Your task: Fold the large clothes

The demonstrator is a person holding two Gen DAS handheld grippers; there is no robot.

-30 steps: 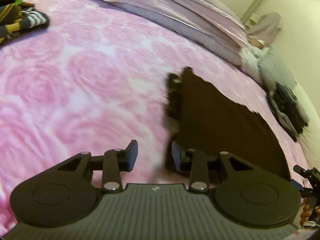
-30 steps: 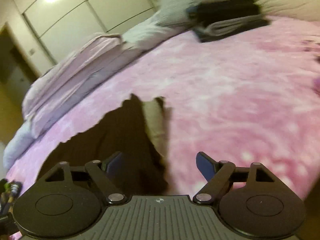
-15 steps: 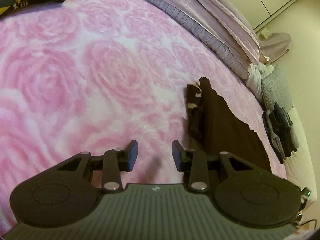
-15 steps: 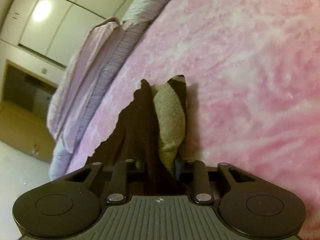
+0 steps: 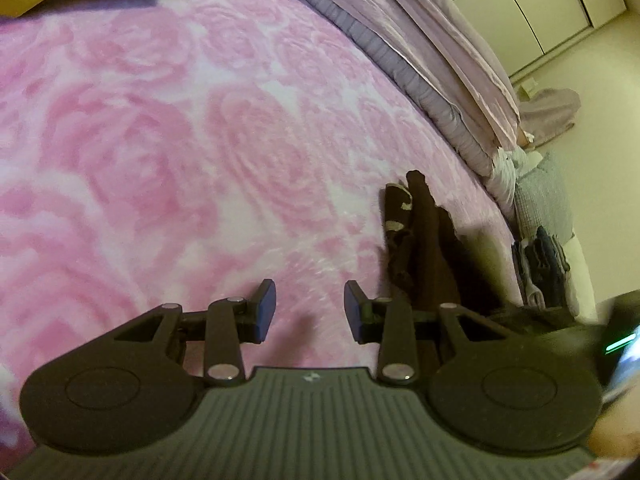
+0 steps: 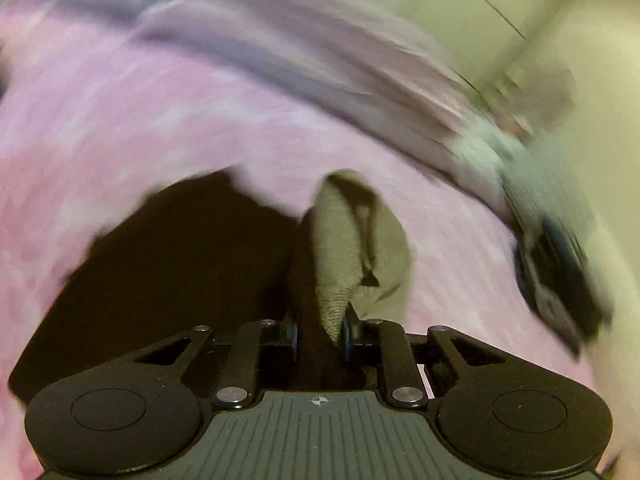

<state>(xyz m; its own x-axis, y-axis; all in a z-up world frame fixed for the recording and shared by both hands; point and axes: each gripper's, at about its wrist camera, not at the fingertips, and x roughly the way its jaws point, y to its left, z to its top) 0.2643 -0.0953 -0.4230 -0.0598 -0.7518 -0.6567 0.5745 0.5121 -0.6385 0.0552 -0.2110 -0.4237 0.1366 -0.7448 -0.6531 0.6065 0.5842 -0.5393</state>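
Brown garment (image 6: 168, 264) lies on the pink blanket (image 5: 168, 152); right gripper (image 6: 320, 332) pinches its tan-lined edge, while left gripper (image 5: 310, 308), jaws spread and empty, has it at three o'clock.

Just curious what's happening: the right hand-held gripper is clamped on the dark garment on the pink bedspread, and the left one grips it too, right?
Not quite. The left hand-held gripper holds nothing; the left wrist view shows only pink bedspread between its fingers. The right hand-held gripper is clamped on the garment, as you said.
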